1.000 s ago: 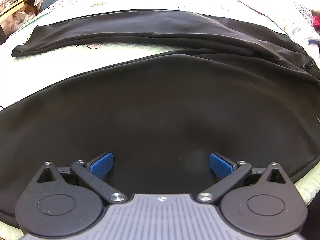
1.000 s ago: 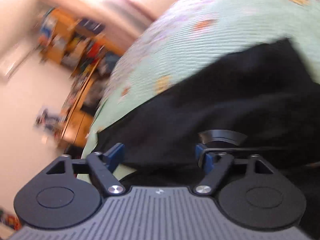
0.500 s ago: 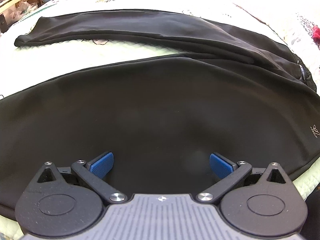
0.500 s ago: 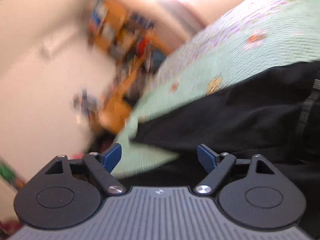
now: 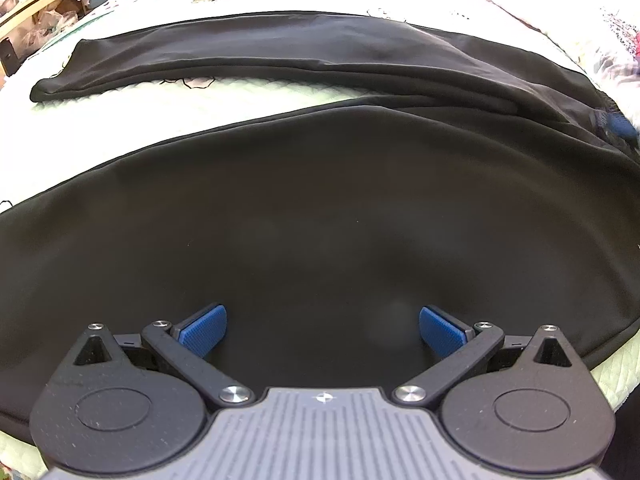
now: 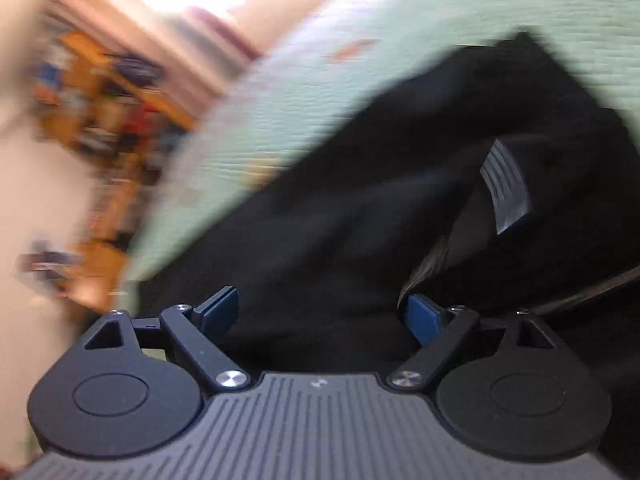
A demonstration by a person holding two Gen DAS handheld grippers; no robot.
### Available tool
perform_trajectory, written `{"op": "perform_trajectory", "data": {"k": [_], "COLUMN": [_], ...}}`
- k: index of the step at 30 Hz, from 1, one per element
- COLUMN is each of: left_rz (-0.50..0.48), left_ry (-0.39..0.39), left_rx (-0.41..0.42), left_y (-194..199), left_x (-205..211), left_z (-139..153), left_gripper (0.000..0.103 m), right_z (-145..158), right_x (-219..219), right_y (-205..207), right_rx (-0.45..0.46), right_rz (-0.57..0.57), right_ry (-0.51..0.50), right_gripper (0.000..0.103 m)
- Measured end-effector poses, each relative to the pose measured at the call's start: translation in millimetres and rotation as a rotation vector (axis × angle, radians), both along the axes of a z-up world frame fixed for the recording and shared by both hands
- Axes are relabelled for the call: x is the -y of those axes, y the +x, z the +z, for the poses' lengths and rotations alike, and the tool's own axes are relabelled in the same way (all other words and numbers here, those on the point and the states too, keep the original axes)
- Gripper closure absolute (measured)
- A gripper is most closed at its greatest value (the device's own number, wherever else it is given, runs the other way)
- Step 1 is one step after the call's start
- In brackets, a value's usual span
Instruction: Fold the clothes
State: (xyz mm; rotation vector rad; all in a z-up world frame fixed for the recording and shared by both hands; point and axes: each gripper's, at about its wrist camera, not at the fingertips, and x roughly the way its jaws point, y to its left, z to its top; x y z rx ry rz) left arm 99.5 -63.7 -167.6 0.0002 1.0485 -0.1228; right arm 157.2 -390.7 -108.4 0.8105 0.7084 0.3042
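Black trousers [image 5: 320, 208] lie flat on pale quilted bed [image 5: 132, 120], legs spread apart w/ far leg toward shelves [image 5: 36, 4], left gripper [image 5: 322, 330] over near leg w/ jaws wide, nothing btwn pads, right gripper [image 6: 322, 314] at waistband, also spread, gripping nothing.

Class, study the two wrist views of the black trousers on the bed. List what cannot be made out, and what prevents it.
- Trousers, left wrist view: near edge hidden behind the left gripper; waist cut off at the right edge.
- Shelves, right wrist view: contents lost to motion blur.
- Right gripper: open, but blur hides whether it touches the cloth.
- Bedspread: print washed out by glare.
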Motion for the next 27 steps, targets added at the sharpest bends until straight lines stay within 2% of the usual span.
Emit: {"op": "perform_trajectory", "data": {"k": [3, 5, 7, 9, 12, 14, 16, 19, 23, 24, 26, 27], "left_rz": [0.008, 0.017, 0.025, 0.024, 0.017, 0.023, 0.033, 0.048, 0.052, 0.047, 0.050, 0.054], "left_ry": [-0.017, -0.034, -0.046, -0.048, -0.048, -0.056, -0.061, -0.056, -0.028, -0.022, -0.011, -0.008], "left_rx": [-0.006, -0.006, -0.004, -0.001, 0.001, 0.000, -0.005, -0.011, -0.021, -0.025, -0.036, -0.043], "left_y": [-1, -2, -3, -5, -8, -10, -9, -9, -13, -14, -16, -16], "left_x": [-2, -5, -7, -6, -7, -10, -12, -9, -2, 0, 3, 3], "left_z": [2, 2, 2, 3, 3, 4, 4, 4, 3, 3, 4, 4], "left_gripper": [0.001, 0.001, 0.001, 0.001, 0.001, 0.001, 0.001, 0.001, 0.001, 0.001, 0.001, 0.001], "right_z": [19, 28, 40, 35, 15, 7, -5, -30, -71, -76, -81, -80], "right_x": [-23, -37, -56, -63, -35, 1, 46, 104, 140, 141, 139, 134], "right_y": [4, 0, -20, -49, -105, -151, -207, -258, -248, -245, -234, -224], "right_rx": [0.105, 0.098, 0.078, 0.045, 0.035, 0.081, 0.134, 0.056, -0.087, -0.077, -0.030, -0.021], "right_rz": [0.111, 0.235, 0.237, 0.258, 0.204, 0.018, -0.252, -0.574, -0.633, -0.646, -0.658, -0.627], "right_ry": [0.213, 0.223, -0.019, -0.140, -0.081, -0.056, 0.015, 0.033, 0.127, 0.130, 0.112, 0.075], "right_gripper": [0.014, 0.013, 0.013, 0.013, 0.014, 0.014, 0.013, 0.012, 0.012, 0.012, 0.000, 0.002]}}
